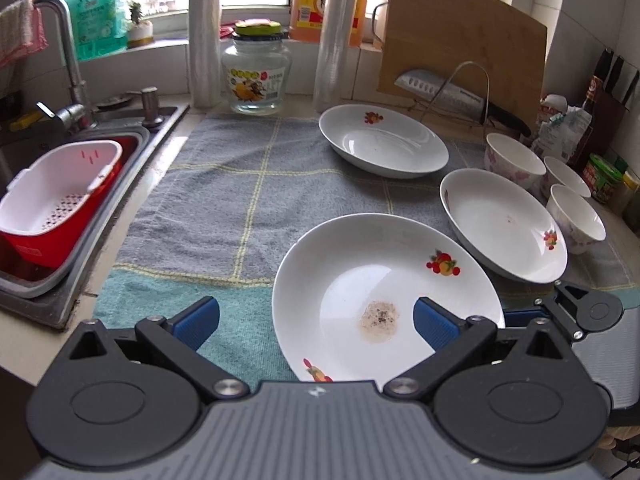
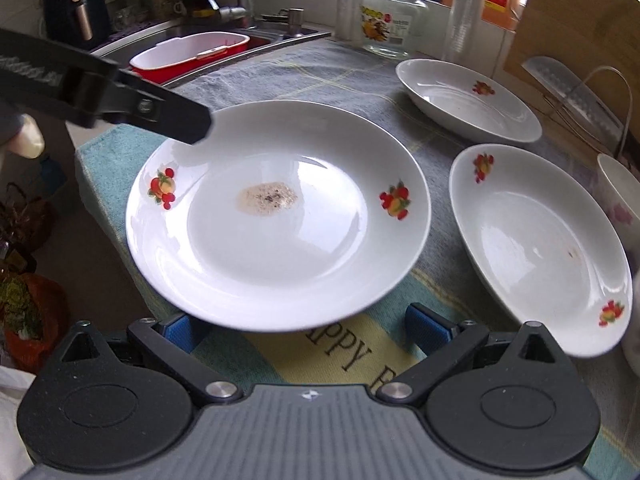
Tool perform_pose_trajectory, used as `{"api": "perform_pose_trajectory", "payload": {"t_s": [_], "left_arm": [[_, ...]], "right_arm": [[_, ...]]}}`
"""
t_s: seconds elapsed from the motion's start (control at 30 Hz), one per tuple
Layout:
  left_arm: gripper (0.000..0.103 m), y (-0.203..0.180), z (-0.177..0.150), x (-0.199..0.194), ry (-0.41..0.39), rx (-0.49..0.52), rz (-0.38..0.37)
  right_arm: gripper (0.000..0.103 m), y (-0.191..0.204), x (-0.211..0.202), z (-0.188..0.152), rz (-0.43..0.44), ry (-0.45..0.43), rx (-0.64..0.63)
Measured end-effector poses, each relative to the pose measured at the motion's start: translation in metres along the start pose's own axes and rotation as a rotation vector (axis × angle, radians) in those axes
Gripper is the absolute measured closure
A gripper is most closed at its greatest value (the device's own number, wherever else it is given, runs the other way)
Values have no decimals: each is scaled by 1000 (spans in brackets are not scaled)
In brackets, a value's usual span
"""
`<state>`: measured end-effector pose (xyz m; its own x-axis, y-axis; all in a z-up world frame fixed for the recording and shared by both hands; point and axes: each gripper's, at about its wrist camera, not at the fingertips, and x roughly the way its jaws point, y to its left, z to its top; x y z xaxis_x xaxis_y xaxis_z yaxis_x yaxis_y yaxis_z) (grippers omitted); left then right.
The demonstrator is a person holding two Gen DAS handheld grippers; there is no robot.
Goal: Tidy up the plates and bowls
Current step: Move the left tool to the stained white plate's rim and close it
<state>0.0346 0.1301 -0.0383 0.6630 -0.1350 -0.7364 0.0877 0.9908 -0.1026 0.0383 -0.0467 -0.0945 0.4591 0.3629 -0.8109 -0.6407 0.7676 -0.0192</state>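
Left wrist view: the left gripper (image 1: 316,322) stands wide open and holds nothing; its right finger overlaps the near plate (image 1: 384,300), contact not determinable. This plate lies on the cloth (image 1: 224,200), two more plates (image 1: 382,140) (image 1: 502,224) beyond, bowls (image 1: 514,158) at right. Right wrist view: the right gripper (image 2: 306,330) stands wide open and empty, just before the stained near plate (image 2: 276,216); the left gripper's finger (image 2: 172,114) overlaps its far-left rim.

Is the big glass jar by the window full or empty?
Empty, it seems. The glass jar is see-through and nothing shows inside above or below its label. Its green lid is on.
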Motion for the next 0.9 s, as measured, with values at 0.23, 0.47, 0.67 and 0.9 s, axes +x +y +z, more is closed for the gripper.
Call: {"api": "perform_pose_trajectory", "payload": {"t_s": [0.23, 0.47, 0.67, 0.9], "left_arm": [[1, 8, 14, 27, 68, 17, -51], [1, 10, 27, 57, 132, 106, -121], [1, 10, 32, 83, 218, 172, -234], [1, 6, 35, 94, 246, 265, -275]], "right_arm": [[0, 0, -1, -3, 3, -13, -2], [0, 0, -5, -17, 5, -98, -9], [0, 0, -5, -16, 4, -104, -6], [0, 1, -5, -16, -6, -100, 8]]}}
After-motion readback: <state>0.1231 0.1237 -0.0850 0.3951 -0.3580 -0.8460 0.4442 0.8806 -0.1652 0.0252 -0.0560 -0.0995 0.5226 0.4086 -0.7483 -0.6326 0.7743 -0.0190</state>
